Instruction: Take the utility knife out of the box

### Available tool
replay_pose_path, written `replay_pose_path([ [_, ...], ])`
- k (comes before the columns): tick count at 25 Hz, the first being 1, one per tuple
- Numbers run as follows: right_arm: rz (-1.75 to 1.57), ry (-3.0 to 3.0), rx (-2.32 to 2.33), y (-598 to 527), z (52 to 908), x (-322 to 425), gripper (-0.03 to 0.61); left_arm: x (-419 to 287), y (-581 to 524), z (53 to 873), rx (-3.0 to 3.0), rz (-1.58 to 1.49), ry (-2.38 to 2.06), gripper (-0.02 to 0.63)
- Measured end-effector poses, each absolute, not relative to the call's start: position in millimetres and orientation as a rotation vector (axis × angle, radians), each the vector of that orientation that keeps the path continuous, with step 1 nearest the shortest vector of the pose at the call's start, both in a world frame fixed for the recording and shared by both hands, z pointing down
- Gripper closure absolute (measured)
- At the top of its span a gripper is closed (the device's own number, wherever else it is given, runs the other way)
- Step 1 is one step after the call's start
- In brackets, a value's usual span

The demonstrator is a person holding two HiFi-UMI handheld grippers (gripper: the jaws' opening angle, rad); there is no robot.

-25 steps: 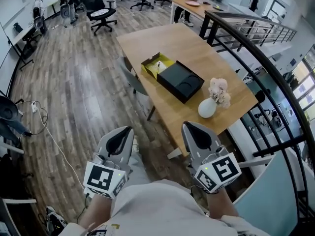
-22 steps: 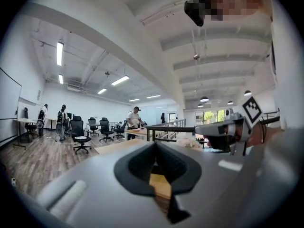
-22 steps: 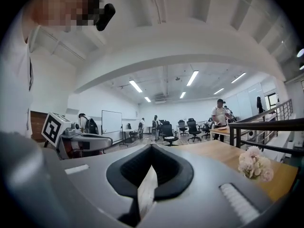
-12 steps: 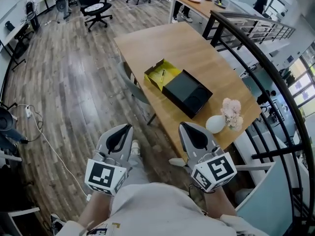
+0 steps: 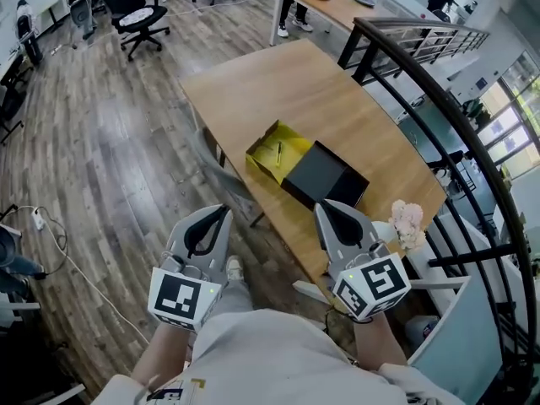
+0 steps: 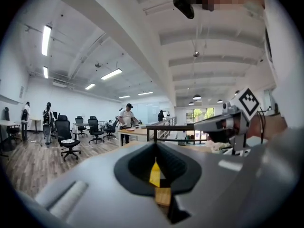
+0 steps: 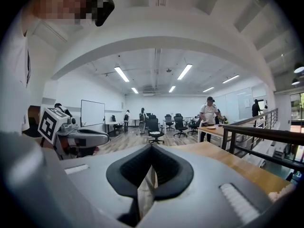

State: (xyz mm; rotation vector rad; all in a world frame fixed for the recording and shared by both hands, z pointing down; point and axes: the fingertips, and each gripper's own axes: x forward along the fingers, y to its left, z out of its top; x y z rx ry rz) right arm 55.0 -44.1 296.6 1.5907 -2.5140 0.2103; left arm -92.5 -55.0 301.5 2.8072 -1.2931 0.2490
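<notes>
Wooden table [image 5: 287, 83]: yellow box [image 5: 297, 144] (touching black box [image 5: 325, 180]).

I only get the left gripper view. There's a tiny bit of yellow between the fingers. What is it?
Observer: Most likely the open yellow box on the wooden table, out ahead of both grippers.
Operator: Is something in it?
Observer: Yes, a thin dark thing lies inside. It's too small to say for sure that it's the knife.
Operator: What's next to the box?
Observer: A black tray sits right beside it, on the side of the right gripper.
</notes>
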Motion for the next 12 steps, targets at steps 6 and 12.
replay_pose_path([
  [6, 0.119, -2.408, 1.645, -113, 286, 46, 0.578, -96, -132, 301, 2.848, 0.266, -1.192, 0.612],
  [12, 0.183, -2.398, 1.684, -167, 289, 43, 0.578, -91, -191, 299, 2.917, 0.288, -1.117, 0.612],
])
